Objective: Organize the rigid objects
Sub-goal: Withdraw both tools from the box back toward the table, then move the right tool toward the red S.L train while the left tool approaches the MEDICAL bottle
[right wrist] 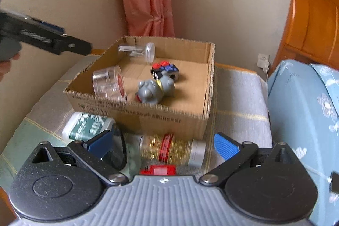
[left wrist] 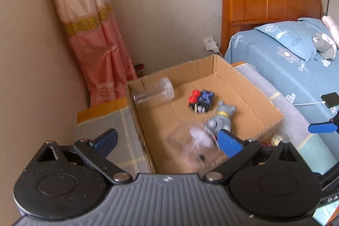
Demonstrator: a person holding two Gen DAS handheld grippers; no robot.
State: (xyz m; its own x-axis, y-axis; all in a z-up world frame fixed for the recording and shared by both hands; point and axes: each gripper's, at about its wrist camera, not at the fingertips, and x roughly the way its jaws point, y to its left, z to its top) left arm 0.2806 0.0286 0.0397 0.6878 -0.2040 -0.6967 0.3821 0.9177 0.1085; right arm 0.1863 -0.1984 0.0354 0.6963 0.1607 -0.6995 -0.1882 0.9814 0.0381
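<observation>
The L hand-held gripper (left wrist: 167, 140) is seen wide open w/ nothing held, above the box (right wrist: 148, 115) where a clear jar (right wrist: 110, 84) lies, while the R hand-held gripper (right wrist: 163, 146), also spread & empty, is hung over a gold-filled bottle (right wrist: 171, 149) outside the box.

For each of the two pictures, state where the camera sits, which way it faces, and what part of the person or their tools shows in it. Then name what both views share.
Left wrist: sits on the left gripper, jaws open, looking down into the cardboard box toward the bed; a right finger shows.
Right wrist: sits on the right gripper, jaws open, over a gold-filled bottle before the box; the left gripper and a hand show.
Shared: box, grey figure, clear jar, curtain.
</observation>
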